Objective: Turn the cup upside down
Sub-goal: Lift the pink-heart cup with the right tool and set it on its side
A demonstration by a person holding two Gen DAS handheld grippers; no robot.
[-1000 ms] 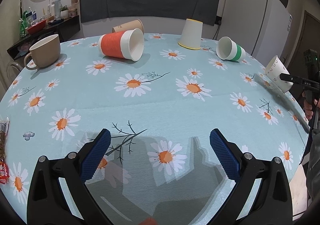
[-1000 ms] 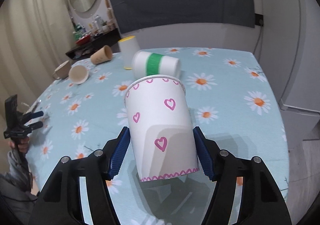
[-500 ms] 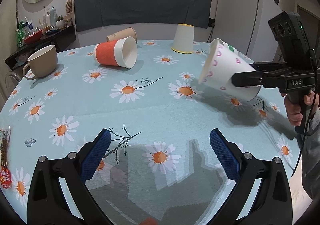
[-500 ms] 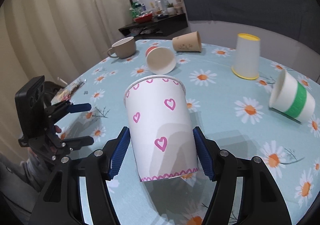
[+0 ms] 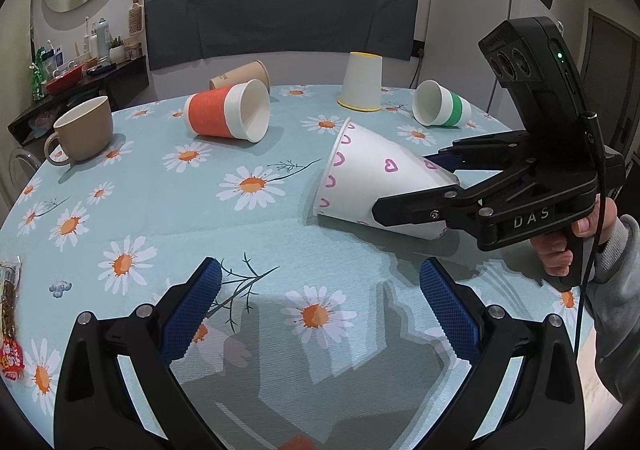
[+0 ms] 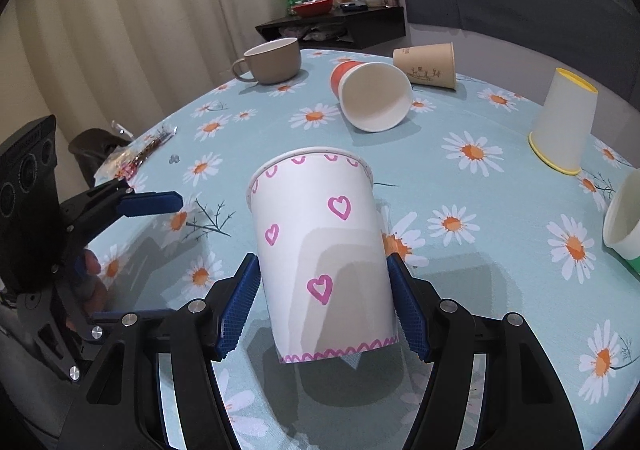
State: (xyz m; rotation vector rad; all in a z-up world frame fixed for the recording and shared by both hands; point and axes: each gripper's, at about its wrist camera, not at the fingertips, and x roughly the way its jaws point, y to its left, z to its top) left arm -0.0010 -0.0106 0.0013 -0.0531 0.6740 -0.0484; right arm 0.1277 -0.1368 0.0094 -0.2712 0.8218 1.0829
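Note:
A white paper cup with pink hearts (image 6: 320, 250) is clamped between the blue pads of my right gripper (image 6: 324, 306). In the left wrist view the cup (image 5: 372, 182) lies tilted on its side, mouth toward the left, its lower rim at or just above the daisy tablecloth (image 5: 160, 186), held by the right gripper (image 5: 416, 186). My left gripper (image 5: 320, 298) is open and empty near the table's front edge. It also shows at the left of the right wrist view (image 6: 132, 254).
An orange cup (image 5: 228, 116) and a brown paper cup (image 5: 240, 76) lie on their sides. A yellow-rimmed white cup (image 5: 360, 82) stands upside down. A green-banded cup (image 5: 440, 104) lies at the right. A beige mug (image 5: 82, 134) stands left. Snack wrappers (image 5: 10, 314) lie at the left edge.
My right gripper has carried the heart cup from the table's right side toward the middle and lowered it, mouth tipping down toward the cloth. The left gripper has stayed open and still.

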